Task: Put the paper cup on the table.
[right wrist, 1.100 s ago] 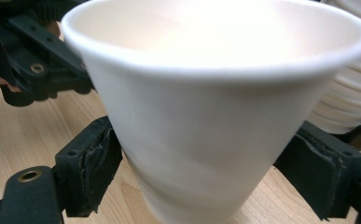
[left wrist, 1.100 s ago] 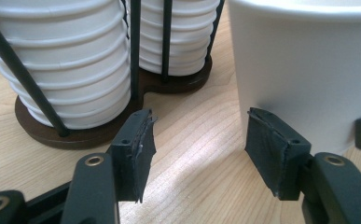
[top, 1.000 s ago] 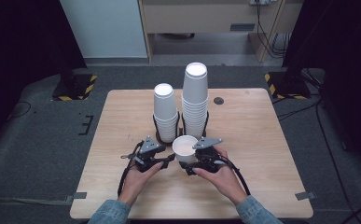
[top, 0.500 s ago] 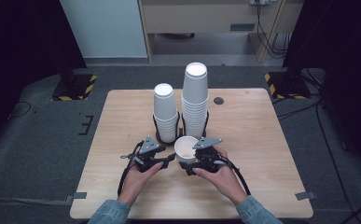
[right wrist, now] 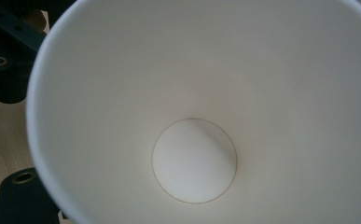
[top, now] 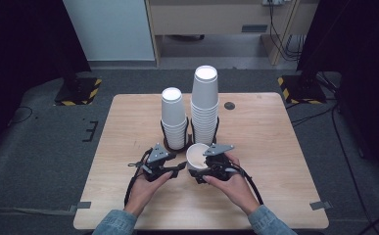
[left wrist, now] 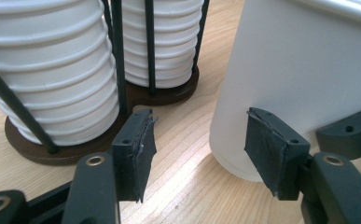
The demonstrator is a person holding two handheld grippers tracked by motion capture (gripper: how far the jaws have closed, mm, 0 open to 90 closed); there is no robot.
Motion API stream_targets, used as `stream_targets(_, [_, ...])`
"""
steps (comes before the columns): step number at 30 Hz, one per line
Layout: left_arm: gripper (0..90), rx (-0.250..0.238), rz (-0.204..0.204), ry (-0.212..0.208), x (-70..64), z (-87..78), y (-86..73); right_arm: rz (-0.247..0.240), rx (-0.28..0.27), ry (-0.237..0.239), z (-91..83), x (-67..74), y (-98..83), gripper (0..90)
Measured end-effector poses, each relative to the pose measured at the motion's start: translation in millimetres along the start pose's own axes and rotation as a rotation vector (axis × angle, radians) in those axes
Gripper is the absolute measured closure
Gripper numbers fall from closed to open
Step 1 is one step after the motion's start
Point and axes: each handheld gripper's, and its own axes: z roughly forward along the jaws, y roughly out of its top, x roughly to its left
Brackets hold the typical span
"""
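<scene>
A white paper cup [top: 197, 155] is held just above the table in front of the two stacks, tipped so its mouth faces the right gripper view's camera, where its empty inside [right wrist: 194, 161] shows. My right gripper [top: 197, 169] is shut on it. My left gripper [top: 181, 166] stands to the cup's left, its jaws apart with only bare table between the pads [left wrist: 134, 151]. The cup's wall [left wrist: 299, 70] rises just behind the right-hand pad. One jaw of the other gripper [left wrist: 350, 135] lies against the cup.
Two stacks of white cups stand upside down in black wire holders mid-table: a shorter one [top: 173, 120] and a taller one [top: 204, 105]. Their dark round bases [left wrist: 164, 93] sit close ahead of my left gripper. A small dark disc [top: 229, 105] lies behind them.
</scene>
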Motion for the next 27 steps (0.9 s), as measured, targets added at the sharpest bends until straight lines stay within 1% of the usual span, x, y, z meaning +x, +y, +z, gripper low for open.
stream_targets(3, [41.3,0.002,0.007,-0.005,-0.7,0.3,0.2,0.002,0.001,0.0,0.1,-0.6,-0.2,14.0])
stream_targets(14, [41.3,-0.008,0.012,-0.018,-2.2,0.1,0.8,0.005,-0.008,-0.008,-1.0,-2.0,-0.1,14.3])
stream_targets(19, [41.0,-0.015,0.012,-0.03,-2.7,0.3,1.0,0.007,-0.01,-0.012,-1.7,-3.0,-0.1,14.7])
stream_targets(24, [40.9,-0.002,0.019,-0.034,-3.0,1.2,0.6,0.008,-0.013,-0.016,-2.0,-3.1,0.1,14.7])
stream_targets(27, [39.5,-0.002,0.016,-0.033,-2.5,1.6,0.4,-0.001,-0.017,-0.024,-2.1,-2.9,0.1,15.0])
